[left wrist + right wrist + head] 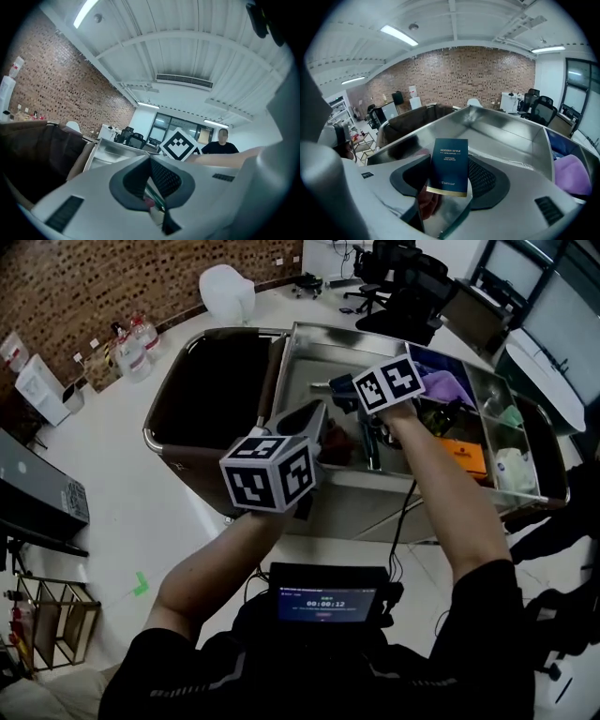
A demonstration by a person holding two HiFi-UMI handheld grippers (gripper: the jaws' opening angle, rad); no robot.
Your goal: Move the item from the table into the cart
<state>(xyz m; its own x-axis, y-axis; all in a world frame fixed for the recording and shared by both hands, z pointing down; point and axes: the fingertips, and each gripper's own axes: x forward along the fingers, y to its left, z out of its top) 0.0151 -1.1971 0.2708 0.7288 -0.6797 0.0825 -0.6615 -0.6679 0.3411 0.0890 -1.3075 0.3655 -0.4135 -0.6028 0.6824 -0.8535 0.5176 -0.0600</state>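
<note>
A dark blue bath cap box [451, 171] stands upright between the pads of my right gripper [450, 159], which is shut on it. That gripper [352, 388] reaches down over the cart's steel tray [305, 362], with the box above the tray's floor [501, 126]. In the head view the box is hard to make out. My left gripper [305, 418] hovers level at the cart's near rim, between the tray and the dark bag. Its pads [161, 176] meet at the tips, and I see no item held there.
Left of the tray, the cart holds a dark brown bag [216, 381]. Its right compartment contains a purple cloth [450, 385], an orange pack [464, 456] and a white bottle [511, 470]. Office chairs [384, 277] stand beyond. A person [222, 143] is behind the cart.
</note>
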